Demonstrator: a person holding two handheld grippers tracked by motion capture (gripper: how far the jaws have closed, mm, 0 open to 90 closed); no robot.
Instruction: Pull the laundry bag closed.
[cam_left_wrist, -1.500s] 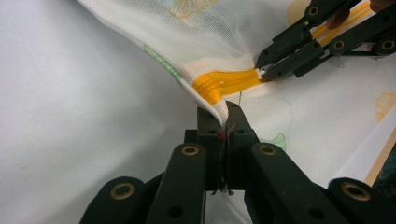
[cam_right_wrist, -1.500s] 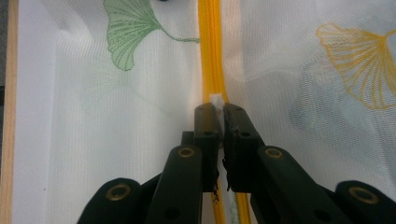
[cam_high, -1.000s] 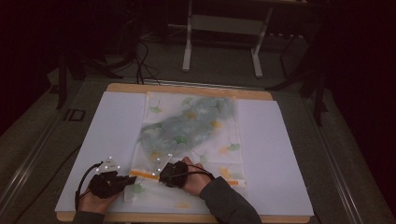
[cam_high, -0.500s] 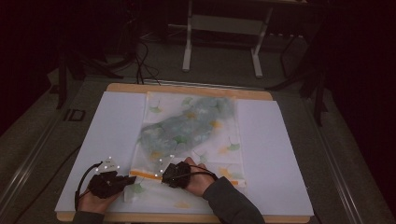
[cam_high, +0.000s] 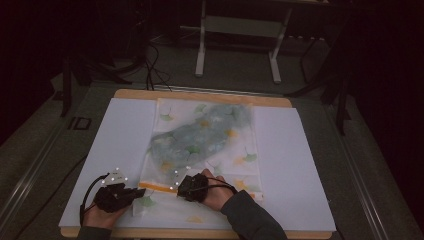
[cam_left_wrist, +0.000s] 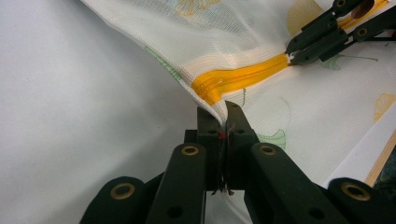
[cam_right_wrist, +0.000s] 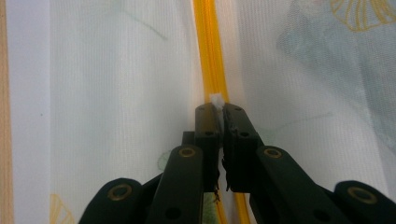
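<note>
Between both grippers' tips lies the mesh bag's (cam_high: 200, 145) orange zipper (cam_left_wrist: 243, 77).

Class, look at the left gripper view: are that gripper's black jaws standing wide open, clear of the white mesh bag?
No: the left gripper is shut, pinching the corner of the white mesh bag beside its orange zipper.

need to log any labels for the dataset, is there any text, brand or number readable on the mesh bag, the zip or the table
None can be read: the white mesh laundry bag bears only printed yellow and green leaves, no words. Its orange zip and the white table sheet carry no writing either.
</note>
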